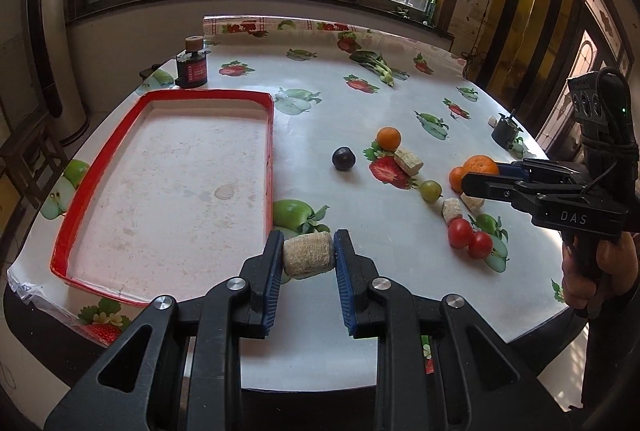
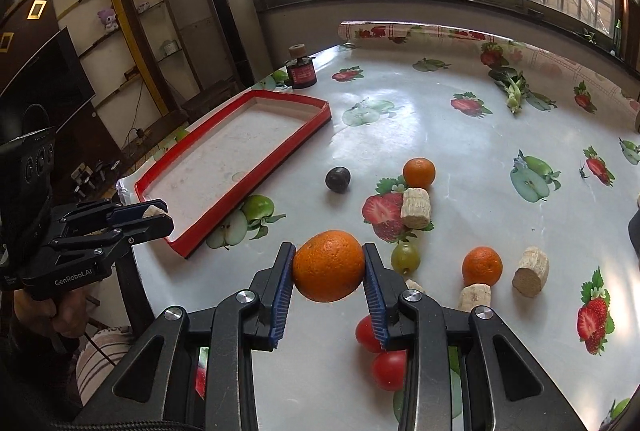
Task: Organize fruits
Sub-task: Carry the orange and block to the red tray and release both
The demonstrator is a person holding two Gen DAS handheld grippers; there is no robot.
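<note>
My left gripper [image 1: 308, 257] is shut on a pale corn cob piece [image 1: 308, 255], held above the table beside the near right corner of the red-rimmed tray [image 1: 272, 135]. My right gripper [image 2: 329, 267] is shut on a large orange [image 2: 329, 265], held above the table; it also shows in the left wrist view [image 1: 466, 185]. On the table lie a dark plum [image 2: 337, 179], two small oranges [image 2: 419, 172] [image 2: 481, 265], a green grape [image 2: 405, 257], two red tomatoes [image 2: 389, 369] and several corn cob pieces [image 2: 415, 208].
A dark jar with a cork lid [image 1: 192, 65] stands beyond the tray. A leafy green vegetable [image 1: 378, 65] lies at the far side. A small dark pot [image 1: 506, 133] sits at the right edge. The tablecloth [image 2: 440, 119] has a fruit print.
</note>
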